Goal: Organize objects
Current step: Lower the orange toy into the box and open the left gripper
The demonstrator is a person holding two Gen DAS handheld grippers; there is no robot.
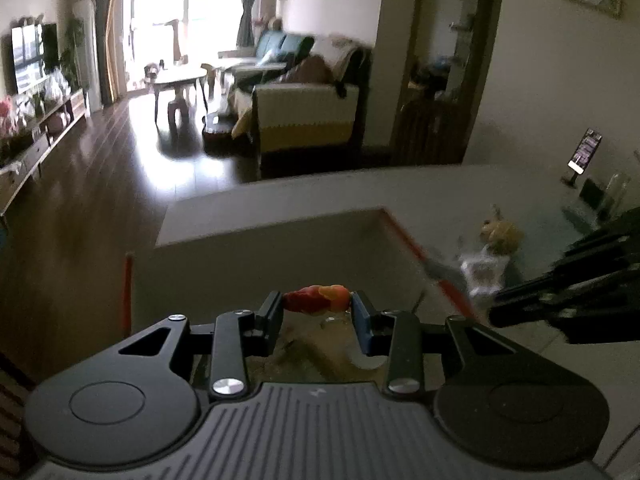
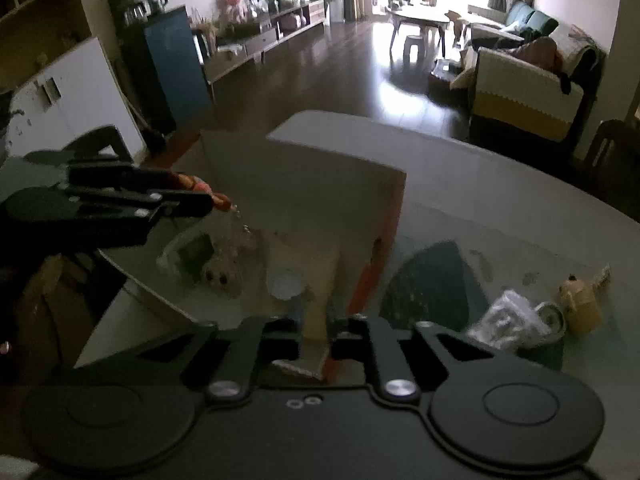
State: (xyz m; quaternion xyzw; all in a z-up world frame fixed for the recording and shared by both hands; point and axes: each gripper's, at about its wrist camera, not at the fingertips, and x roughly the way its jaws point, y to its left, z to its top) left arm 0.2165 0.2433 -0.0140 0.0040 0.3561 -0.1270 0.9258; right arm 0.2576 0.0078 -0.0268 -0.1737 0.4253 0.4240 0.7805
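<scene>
- Two grippers are showing over an open cardboard box (image 1: 280, 248) that is sitting on a pale table (image 1: 440, 184).
- The left gripper (image 1: 316, 304) is pinching a small red and orange toy (image 1: 316, 299) between its fingertips, and is holding it above the box's opening.
- In the right wrist view that toy (image 2: 212, 194) is sticking out past the left gripper's tips, over the near left part of the box (image 2: 320, 184).
- The right gripper (image 2: 318, 344) is hovering over the box's near edge with its fingers partly apart and nothing between them.
- Inside the box, a plush (image 2: 224, 264) and a white lidded cup (image 2: 285, 286) are lying on the bottom, close together.
- A crinkled clear bag (image 2: 506, 318) is lying on the table to the right of the box, with a round tin (image 2: 550, 318) just beside it.
- A yellow figure (image 2: 580, 304) is standing next to the tin, farther right.
- A phone (image 1: 585, 152) is leaning on a stand at the table's far right side.
</scene>
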